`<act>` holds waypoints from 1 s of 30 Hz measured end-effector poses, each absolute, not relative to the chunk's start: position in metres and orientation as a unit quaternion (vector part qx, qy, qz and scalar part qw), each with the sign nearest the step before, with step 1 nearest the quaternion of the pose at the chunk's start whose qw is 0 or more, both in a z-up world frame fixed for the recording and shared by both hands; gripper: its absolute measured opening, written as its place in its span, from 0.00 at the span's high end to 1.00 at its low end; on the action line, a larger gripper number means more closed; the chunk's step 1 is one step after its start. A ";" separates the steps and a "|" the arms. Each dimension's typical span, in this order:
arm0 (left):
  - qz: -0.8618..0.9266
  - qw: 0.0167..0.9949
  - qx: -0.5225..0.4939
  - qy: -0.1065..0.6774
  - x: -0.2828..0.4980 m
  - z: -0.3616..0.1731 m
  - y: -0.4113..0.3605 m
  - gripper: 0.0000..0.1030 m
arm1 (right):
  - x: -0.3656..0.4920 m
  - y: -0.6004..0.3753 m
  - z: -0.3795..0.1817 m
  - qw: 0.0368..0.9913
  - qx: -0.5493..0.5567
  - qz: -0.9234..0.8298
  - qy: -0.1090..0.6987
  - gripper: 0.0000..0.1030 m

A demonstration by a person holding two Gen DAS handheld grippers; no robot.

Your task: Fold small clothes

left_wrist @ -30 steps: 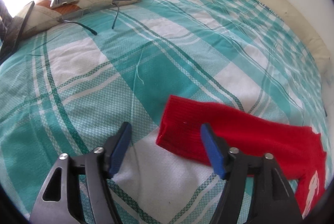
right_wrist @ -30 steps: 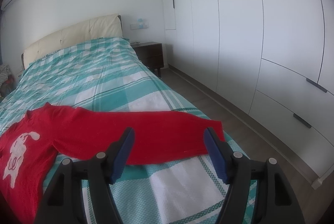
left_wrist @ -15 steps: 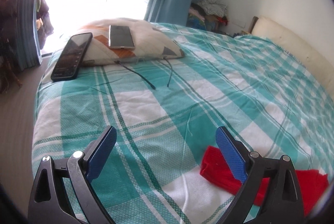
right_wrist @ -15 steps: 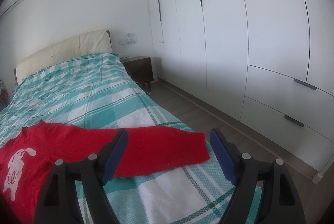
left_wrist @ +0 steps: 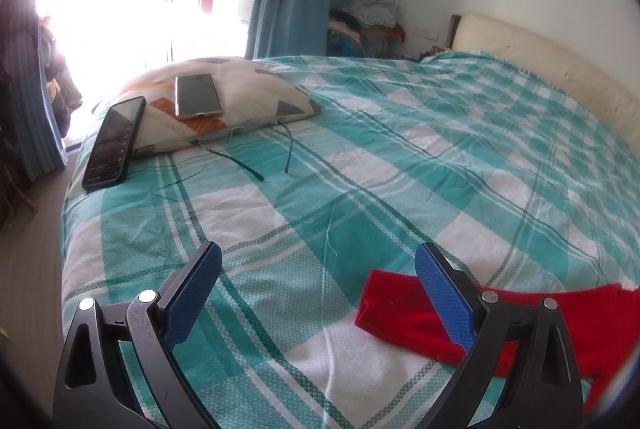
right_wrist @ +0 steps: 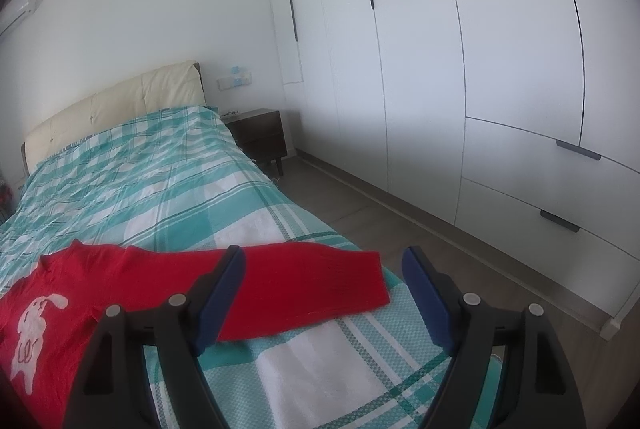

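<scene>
A small red long-sleeved top (right_wrist: 132, 281) with a white animal print lies spread flat on the teal checked bedspread (right_wrist: 152, 181). Its right sleeve (right_wrist: 312, 285) reaches towards the bed's edge, in front of my right gripper (right_wrist: 324, 261), which is open, empty and above it. In the left wrist view the other sleeve's cuff (left_wrist: 396, 305) lies by the right finger of my left gripper (left_wrist: 318, 261), which is open, empty and held above the bed.
A patterned pillow (left_wrist: 224, 97) at the bed's far corner carries a phone (left_wrist: 198, 95); a second dark phone (left_wrist: 114, 143) leans beside it, with two cables (left_wrist: 256, 157). White wardrobes (right_wrist: 460, 61) and a dark nightstand (right_wrist: 260, 133) stand right of the bed.
Both grippers have lifted and pulled back from the sleeves, and their jaws have opened wider. The left view has tilted up to show the window and curtain. The top lies still.
</scene>
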State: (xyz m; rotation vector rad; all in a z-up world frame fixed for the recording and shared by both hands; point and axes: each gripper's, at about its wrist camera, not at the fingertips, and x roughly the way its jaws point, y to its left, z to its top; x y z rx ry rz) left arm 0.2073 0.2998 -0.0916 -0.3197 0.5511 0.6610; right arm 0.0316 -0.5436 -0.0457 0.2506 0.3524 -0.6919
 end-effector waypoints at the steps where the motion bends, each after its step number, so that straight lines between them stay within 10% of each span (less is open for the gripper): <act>1: 0.319 0.896 -0.155 0.267 0.207 -0.092 0.300 0.05 | 0.032 -0.543 -0.045 0.918 0.120 -0.336 0.171 0.23; 30: 0.252 0.925 -0.068 0.277 0.227 -0.089 0.251 0.04 | 0.038 -0.537 -0.047 0.921 0.104 -0.330 0.178 0.22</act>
